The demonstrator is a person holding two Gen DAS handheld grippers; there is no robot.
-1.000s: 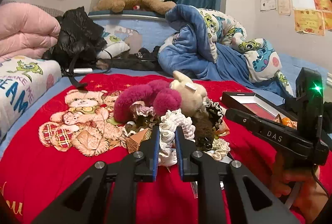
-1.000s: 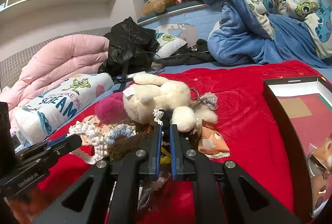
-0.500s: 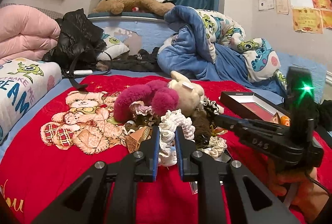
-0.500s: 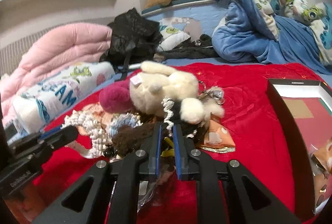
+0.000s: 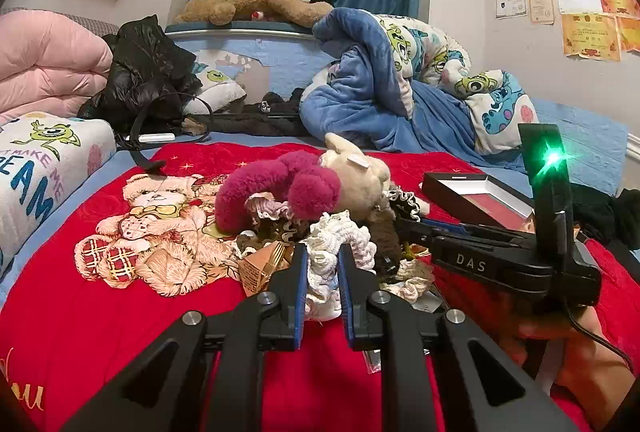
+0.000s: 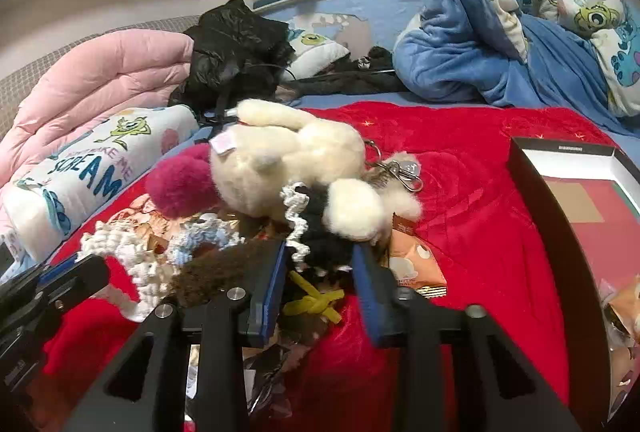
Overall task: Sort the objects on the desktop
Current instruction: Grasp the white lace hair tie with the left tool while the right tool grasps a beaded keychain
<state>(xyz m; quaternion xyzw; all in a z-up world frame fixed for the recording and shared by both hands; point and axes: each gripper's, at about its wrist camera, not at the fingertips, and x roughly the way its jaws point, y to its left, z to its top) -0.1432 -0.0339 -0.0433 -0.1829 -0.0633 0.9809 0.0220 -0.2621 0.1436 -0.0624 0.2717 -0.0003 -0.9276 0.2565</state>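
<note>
A pile of small things lies on the red blanket (image 5: 120, 320): a cream plush keychain (image 6: 296, 160), a magenta fuzzy ring (image 5: 280, 188), a white crochet scrunchie (image 5: 336, 236), a brown fuzzy scrunchie (image 6: 224, 268) and an orange snack packet (image 6: 416, 264). My left gripper (image 5: 322, 260) is shut at the pile's near edge, and the white scrunchie fills the slit between its pads. My right gripper (image 6: 319, 246) reaches in from the right, its jaws opening. A black scrunchie with a white frill (image 6: 320, 232) and a yellow tie (image 6: 316, 302) sit between its fingers, untouched by the pads.
An open black box (image 6: 532, 208) with a red floor stands on the blanket to the right, with packets at its near end. A pink quilt (image 5: 48, 64), a black jacket (image 5: 148, 72) and a blue blanket (image 5: 368, 88) lie behind. A hand (image 5: 580, 364) holds the right gripper.
The right gripper has pushed forward into the pile, closer to the cream plush, and its jaws have spread apart. The left gripper has stayed where it was.
</note>
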